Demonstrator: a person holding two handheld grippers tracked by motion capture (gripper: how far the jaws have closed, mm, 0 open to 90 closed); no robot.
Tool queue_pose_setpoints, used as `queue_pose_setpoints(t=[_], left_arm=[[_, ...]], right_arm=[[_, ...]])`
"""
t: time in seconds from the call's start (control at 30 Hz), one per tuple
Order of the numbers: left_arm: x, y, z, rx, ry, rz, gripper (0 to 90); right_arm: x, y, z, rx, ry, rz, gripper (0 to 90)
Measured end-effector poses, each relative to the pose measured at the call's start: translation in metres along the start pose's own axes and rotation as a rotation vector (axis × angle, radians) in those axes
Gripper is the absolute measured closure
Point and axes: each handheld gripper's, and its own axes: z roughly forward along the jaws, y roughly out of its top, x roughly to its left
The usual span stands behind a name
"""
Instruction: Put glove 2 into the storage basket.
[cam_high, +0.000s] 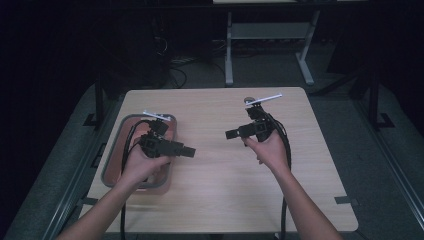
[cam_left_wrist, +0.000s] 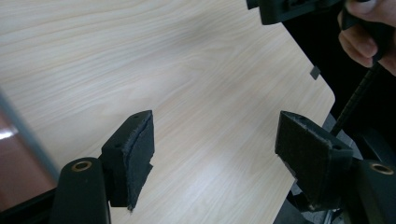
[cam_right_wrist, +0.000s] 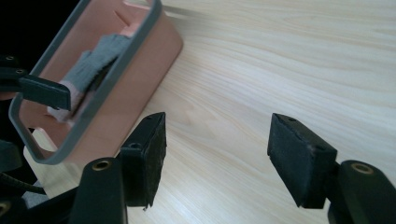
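A salmon-pink rectangular plastic bin with a grey rim (cam_high: 111, 165) sits at the left edge of the pale wood-grain table (cam_high: 220, 190), its long side running away from the person. The right gripper view shows its smooth pink wall, rounded corners and the grey band around the top, with a folded grey cloth (cam_right_wrist: 95, 60) lying inside on the pink floor.

The left gripper (cam_high: 187, 151) is held over the bin's right side, pointing toward the table's middle; its 2 black padded jaws stand wide apart above bare wood. The right gripper (cam_high: 230, 134) hovers over the table's centre-right, aimed back at the bin, jaws likewise spread with nothing between them. Both grippers are well apart from each other.
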Motion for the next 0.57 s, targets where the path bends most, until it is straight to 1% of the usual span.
queue_pose_setpoints(t=[0.03, 0.1, 0.13, 0.17, 0.23, 0.27, 0.3, 0.33, 0.4, 0.43, 0.47, 0.5, 0.53, 0.57], left_arm=[[-0.002, 0.000, 0.002, 0.001, -0.004, 0.008, 28.4], [-0.006, 0.001, 0.007, -0.001, -0.010, 0.012, 28.4], [-0.009, 0.001, 0.010, 0.004, -0.017, 0.020, 28.3], [-0.011, 0.001, 0.013, 0.011, -0.022, 0.027, 28.3], [-0.016, 0.001, 0.018, 0.025, -0.029, 0.039, 28.2], [-0.018, 0.000, 0.023, 0.031, -0.035, 0.051, 28.0], [-0.020, -0.001, 0.027, 0.040, -0.040, 0.058, 28.0], [-0.021, -0.002, 0.030, 0.052, -0.047, 0.064, 27.9], [-0.024, -0.002, 0.036, 0.062, -0.057, 0.068, 27.8], [-0.026, -0.002, 0.039, 0.066, -0.066, 0.073, 27.7], [-0.027, -0.002, 0.040, 0.067, -0.074, 0.078, 27.5], [-0.030, -0.002, 0.043, 0.064, -0.085, 0.085, 27.5], [-0.035, -0.003, 0.046, 0.064, -0.091, 0.095, 27.5], [-0.035, -0.003, 0.046, 0.064, -0.091, 0.095, 27.5]], right_arm=[[0.000, 0.000, 0.000, 0.000, 0.000, 0.000, 37.0], [-0.005, -0.004, -0.002, 0.001, -0.003, 0.013, 36.6], [-0.010, -0.008, -0.003, 0.003, -0.007, 0.025, 36.2], [-0.010, -0.008, -0.003, 0.003, -0.007, 0.025, 36.2], [-0.016, -0.012, -0.006, 0.006, -0.016, 0.035, 36.2], [-0.022, -0.016, -0.008, 0.002, -0.022, 0.037, 36.1], [-0.022, -0.016, -0.008, 0.002, -0.022, 0.037, 36.1], [-0.025, -0.019, -0.010, 0.005, -0.027, 0.042, 36.0], [-0.031, -0.023, -0.013, 0.007, -0.037, 0.050, 35.3], [-0.035, -0.025, -0.014, 0.004, -0.041, 0.057, 35.1], [-0.038, -0.028, -0.016, -0.007, -0.040, 0.054, 35.1], [-0.039, -0.030, -0.018, -0.015, -0.040, 0.063, 35.0], [-0.041, -0.033, -0.022, -0.017, -0.040, 0.066, 35.0], [-0.042, -0.037, -0.026, -0.020, -0.038, 0.061, 34.5]])
